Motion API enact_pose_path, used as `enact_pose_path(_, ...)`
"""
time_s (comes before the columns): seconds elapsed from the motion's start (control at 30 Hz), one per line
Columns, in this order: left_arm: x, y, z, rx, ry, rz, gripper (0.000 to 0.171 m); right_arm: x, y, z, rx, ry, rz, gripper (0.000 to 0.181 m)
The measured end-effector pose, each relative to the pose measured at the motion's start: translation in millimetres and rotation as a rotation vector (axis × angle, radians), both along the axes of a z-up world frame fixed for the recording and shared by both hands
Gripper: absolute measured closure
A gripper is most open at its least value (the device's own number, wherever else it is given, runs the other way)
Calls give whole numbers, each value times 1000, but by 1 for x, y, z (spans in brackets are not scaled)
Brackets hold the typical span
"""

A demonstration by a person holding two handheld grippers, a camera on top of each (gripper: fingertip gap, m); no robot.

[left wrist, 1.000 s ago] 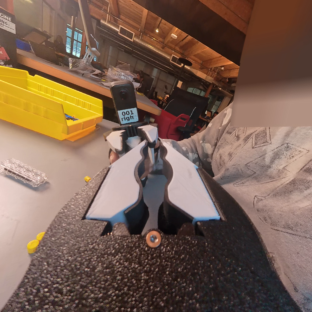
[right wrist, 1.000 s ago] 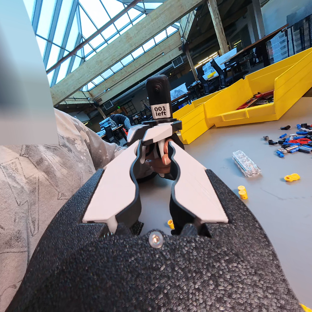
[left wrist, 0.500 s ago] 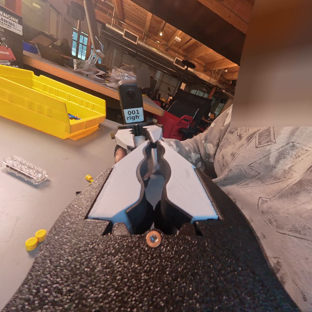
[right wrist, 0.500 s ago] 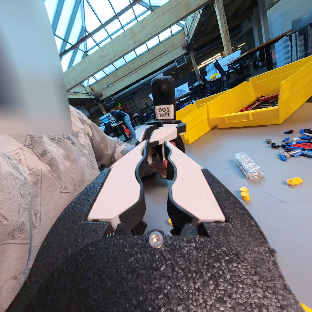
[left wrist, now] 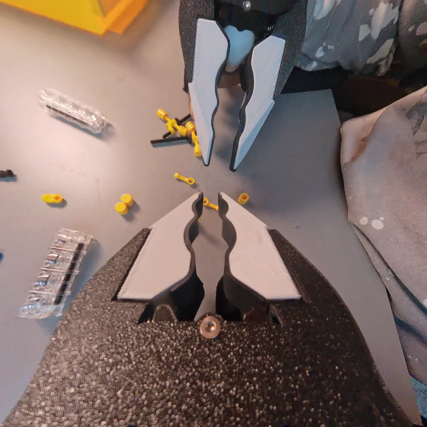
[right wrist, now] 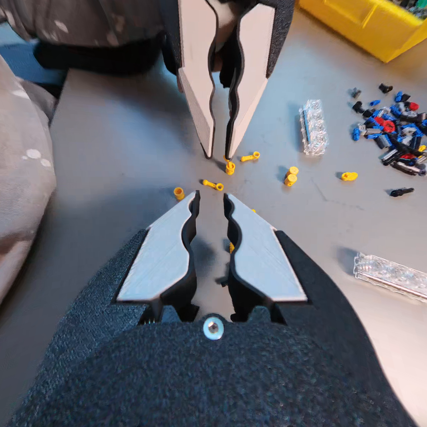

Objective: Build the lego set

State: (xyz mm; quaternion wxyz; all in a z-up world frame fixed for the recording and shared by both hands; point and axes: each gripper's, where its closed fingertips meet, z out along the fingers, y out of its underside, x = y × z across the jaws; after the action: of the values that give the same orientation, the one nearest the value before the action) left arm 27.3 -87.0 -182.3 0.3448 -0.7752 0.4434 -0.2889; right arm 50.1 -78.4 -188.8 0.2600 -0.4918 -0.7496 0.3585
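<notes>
Both grippers point down at the grey table (left wrist: 288,161), tips facing each other over scattered small yellow pieces. My left gripper (left wrist: 209,194) is open by a narrow gap, and a short yellow rod (left wrist: 210,204) lies on the table between its tips. It also shows in the right wrist view (right wrist: 218,158), with a yellow stud (right wrist: 230,168) just under one tip. My right gripper (right wrist: 211,193) is open and empty, above a yellow link (right wrist: 213,184). It shows opposite in the left wrist view (left wrist: 219,167), beside a clump of yellow and black pieces (left wrist: 179,129).
Two yellow cylinders (left wrist: 123,203), a yellow link (left wrist: 184,179), a yellow stud (left wrist: 243,198) and two clear bags (left wrist: 71,111) (left wrist: 55,272) lie around. A pile of blue, black and red pieces (right wrist: 397,134) and a yellow bin (right wrist: 369,25) sit further out. The person's sleeve (left wrist: 381,184) borders the table edge. The yellow stud (right wrist: 230,168) lies around 4 centimetres away from my left fingertips.
Both grippers have tipped from level, facing each other in the air, down to the table. Their tips now hang over the yellow pieces, jaws slightly wider apart.
</notes>
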Motion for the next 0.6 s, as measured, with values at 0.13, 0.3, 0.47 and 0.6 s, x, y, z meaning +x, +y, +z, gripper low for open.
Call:
enact_pose_path(0.13, 4, -8, -23, -85, 79, -10, 159, -9, 1, -14, 83, -103, 41, 161)
enact_pose_path(0.3, -1, -9, -27, -91, 114, 1, 159, -23, 0, -23, 150, -188, 156, 160)
enact_pose_path(0.47, -9, -8, -21, -77, 98, 16, 160, -22, -5, -32, 127, -343, 275, 174)
enact_pose_path(0.6, -9, -9, -10, -68, 30, 19, 160, -26, -1, -10, 119, -222, 219, 175)
